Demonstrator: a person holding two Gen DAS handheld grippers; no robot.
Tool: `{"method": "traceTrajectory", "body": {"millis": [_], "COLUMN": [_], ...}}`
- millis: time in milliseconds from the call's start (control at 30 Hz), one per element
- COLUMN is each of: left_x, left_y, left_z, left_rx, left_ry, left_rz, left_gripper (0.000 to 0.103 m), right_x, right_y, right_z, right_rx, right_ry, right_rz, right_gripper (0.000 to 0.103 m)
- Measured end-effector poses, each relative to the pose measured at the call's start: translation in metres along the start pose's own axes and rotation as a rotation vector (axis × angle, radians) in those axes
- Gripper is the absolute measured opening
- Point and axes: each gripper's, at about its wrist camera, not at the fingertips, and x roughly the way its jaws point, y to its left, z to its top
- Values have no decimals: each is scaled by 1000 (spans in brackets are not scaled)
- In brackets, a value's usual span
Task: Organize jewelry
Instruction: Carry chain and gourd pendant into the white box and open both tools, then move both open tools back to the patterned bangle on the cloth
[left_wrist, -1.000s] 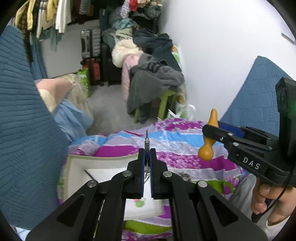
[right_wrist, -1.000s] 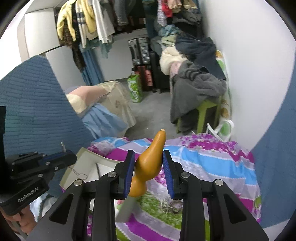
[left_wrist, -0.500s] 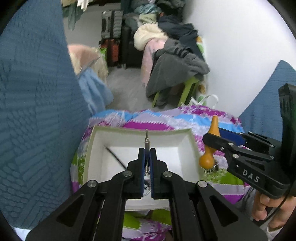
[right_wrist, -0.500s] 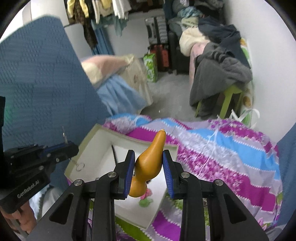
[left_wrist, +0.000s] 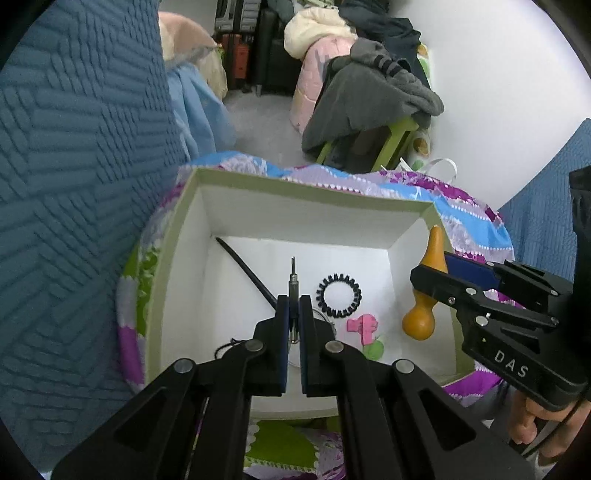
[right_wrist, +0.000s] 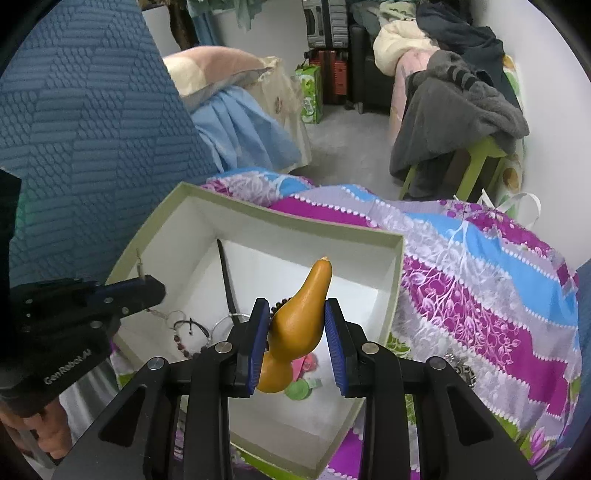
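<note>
Since a second ago you've swung both grippers down and forward, so the white box (left_wrist: 177, 258) now fills the view below them instead of sitting low at 6 o'clock. Your left gripper (left_wrist: 294, 317) is clenched on a thin metal pin (left_wrist: 292, 280) with a chain hanging from it, held over the box floor. Your right gripper (right_wrist: 295, 339) grasps the orange gourd pendant (right_wrist: 299, 317), now above the box's right side, at 3 o'clock from the left one. Newly visible inside: a black hair tie (left_wrist: 340, 296), a black stick (left_wrist: 245, 271), a pink clip (left_wrist: 363, 326).
</note>
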Motion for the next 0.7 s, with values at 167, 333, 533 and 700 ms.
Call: {"method": "traceTrajectory", "body": {"millis": [167,333,533,700], "left_x": [1,-10,-36,-61], "left_y": [2,-2,-14,-33], "left_z": [-2,1,6,11], "left_rx": [-16,-27,-31,-11], "left_ry": [8,-1,-67,-125], "left_rz": [-12,-18,-9,-7], "left_gripper": [4,24,53,53], "right_x": [-2,-21,-59,-89], "right_y": [-1,-2,-10,-23], "right_z": [1,7,9,10], "right_rx": [9,-6,-21,-22], "right_ry": [0,-33,-93,-149], "right_rz": [34,55,62,52], "right_gripper": [42,42,43,43]}}
